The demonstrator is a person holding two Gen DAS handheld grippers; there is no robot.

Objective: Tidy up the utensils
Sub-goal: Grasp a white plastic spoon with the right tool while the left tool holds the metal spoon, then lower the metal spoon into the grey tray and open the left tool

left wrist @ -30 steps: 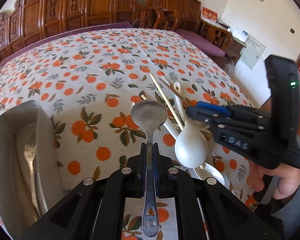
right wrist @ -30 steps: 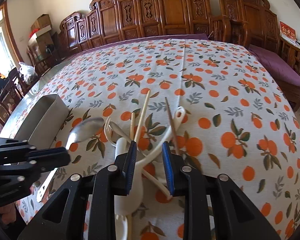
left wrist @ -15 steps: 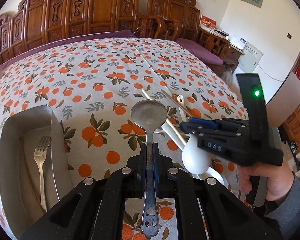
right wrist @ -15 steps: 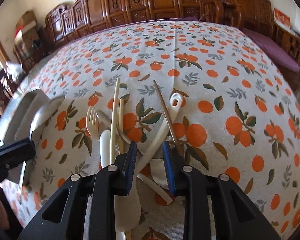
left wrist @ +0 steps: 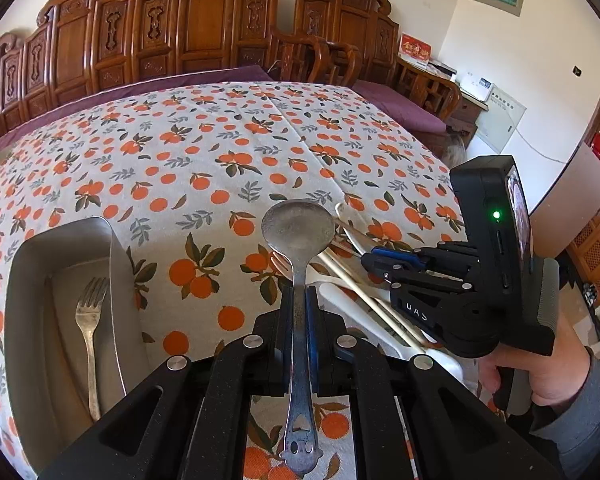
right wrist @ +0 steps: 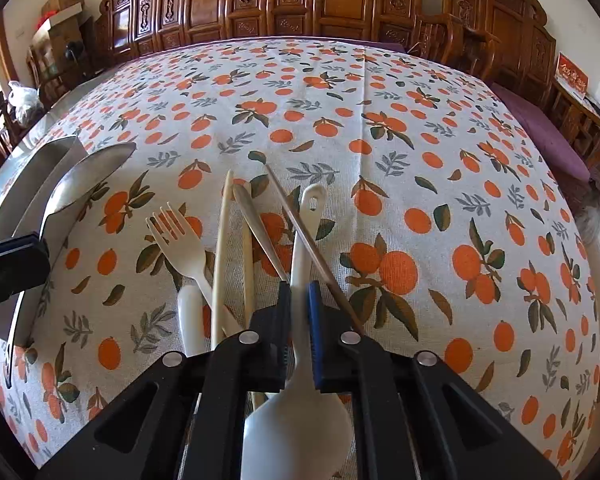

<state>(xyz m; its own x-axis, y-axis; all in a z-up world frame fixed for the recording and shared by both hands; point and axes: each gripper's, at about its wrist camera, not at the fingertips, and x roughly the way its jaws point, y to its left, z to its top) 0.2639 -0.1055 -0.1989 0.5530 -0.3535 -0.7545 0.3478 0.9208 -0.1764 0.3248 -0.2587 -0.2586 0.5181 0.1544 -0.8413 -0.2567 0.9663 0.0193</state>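
Observation:
A metal spoon (left wrist: 298,232) sticks out forward from my left gripper (left wrist: 299,300), which is shut on its handle above the tablecloth, just right of the steel tray (left wrist: 24,280). A metal fork (left wrist: 90,320) lies in that tray. My right gripper (right wrist: 299,296) is down on the utensil pile. Its jaws are closing, and the pads press the handle of a white spoon (right wrist: 306,240) lying between them. A cream fork (right wrist: 176,228), pale chopsticks (right wrist: 224,240) and a brown chopstick (right wrist: 300,232) lie crossed around it. The right gripper (left wrist: 374,266) also shows in the left wrist view.
An orange-print tablecloth (right wrist: 380,140) covers the table. Carved wooden chairs (left wrist: 204,28) line the far side. A second white spoon (right wrist: 192,320) lies left of my right gripper. A hand in a grey sleeve (left wrist: 548,376) holds the right gripper's handle.
My right gripper came down over the pile and its jaws closed from a wide gap onto the white spoon's handle. The left gripper still holds the metal spoon in about the same place.

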